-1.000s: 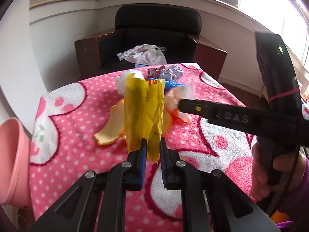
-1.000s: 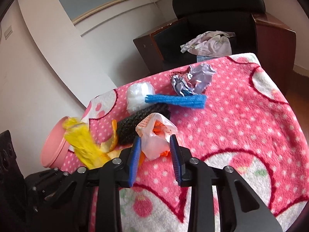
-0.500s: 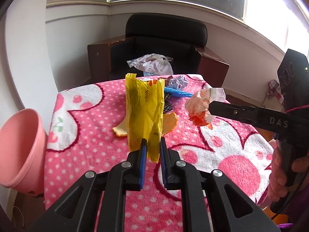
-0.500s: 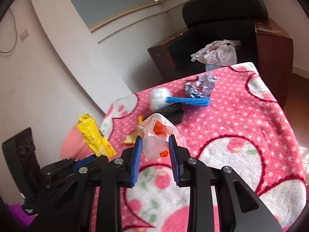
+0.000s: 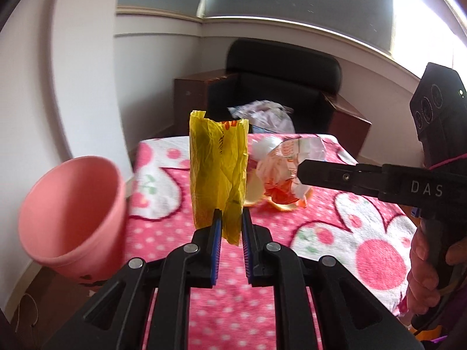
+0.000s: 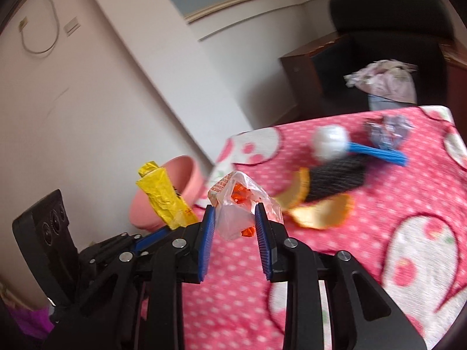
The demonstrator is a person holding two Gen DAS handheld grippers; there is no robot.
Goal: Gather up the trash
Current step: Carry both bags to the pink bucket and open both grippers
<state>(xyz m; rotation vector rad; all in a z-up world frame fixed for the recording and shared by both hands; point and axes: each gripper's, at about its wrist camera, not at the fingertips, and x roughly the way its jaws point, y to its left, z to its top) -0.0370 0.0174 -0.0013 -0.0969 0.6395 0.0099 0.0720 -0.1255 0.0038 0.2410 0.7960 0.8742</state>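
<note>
Left gripper (image 5: 229, 227) is clamped on a yellow wrapper (image 5: 217, 172), held upright near the pink bin (image 5: 73, 215). Right gripper (image 6: 235, 227) pinches a clear plastic bag (image 6: 236, 204) with orange scraps, up off the pink blanket (image 6: 394, 204).

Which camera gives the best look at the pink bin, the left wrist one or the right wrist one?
The left wrist view. There the pink bin shows its whole open mouth and side, beside the table edge. In the right wrist view the pink bin is farther off and partly hidden behind the yellow wrapper.
</note>
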